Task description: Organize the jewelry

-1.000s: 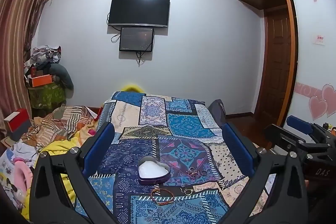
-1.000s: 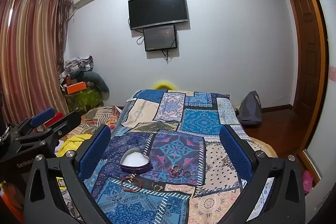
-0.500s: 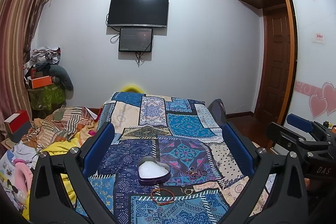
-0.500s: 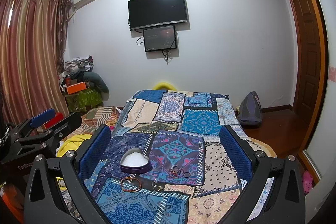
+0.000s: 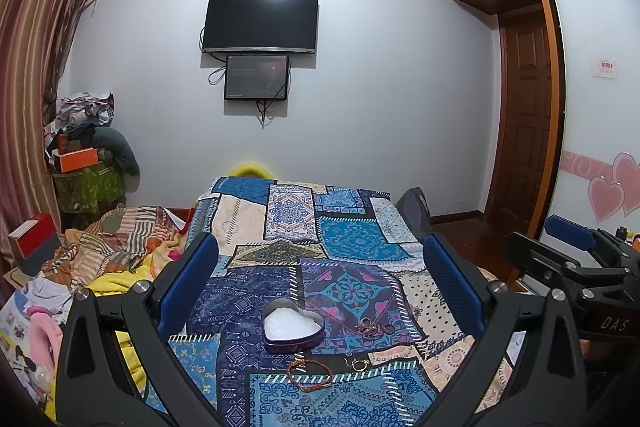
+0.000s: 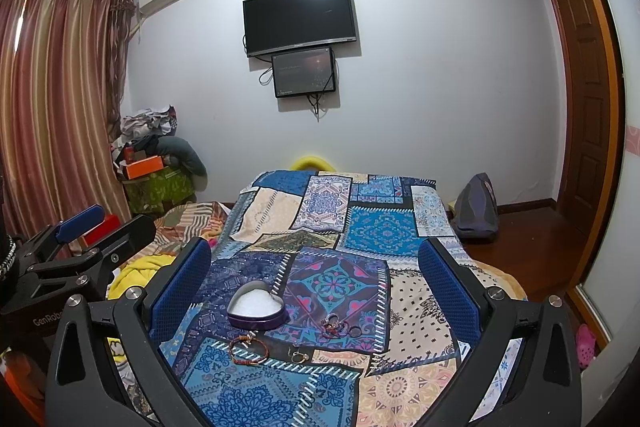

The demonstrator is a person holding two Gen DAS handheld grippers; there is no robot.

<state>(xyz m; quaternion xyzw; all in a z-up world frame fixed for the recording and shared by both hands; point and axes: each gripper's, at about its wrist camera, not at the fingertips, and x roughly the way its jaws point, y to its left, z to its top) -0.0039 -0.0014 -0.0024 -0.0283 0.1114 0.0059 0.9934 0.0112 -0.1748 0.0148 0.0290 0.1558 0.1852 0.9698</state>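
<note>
Your left gripper point(image 5: 320, 267) and right gripper point(image 6: 316, 263) hover with jaws spread wide, holding nothing, above the patchwork bedspread point(image 5: 352, 239). The heart-shaped tin point(image 5: 292, 325) sits there, a red bracelet point(image 5: 309, 374) just before it, rings point(image 5: 372, 327) beside it.

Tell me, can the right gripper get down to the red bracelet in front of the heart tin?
Probably yes: the right gripper is open, and the red bracelet lies uncovered, apart from the heart tin.
</note>
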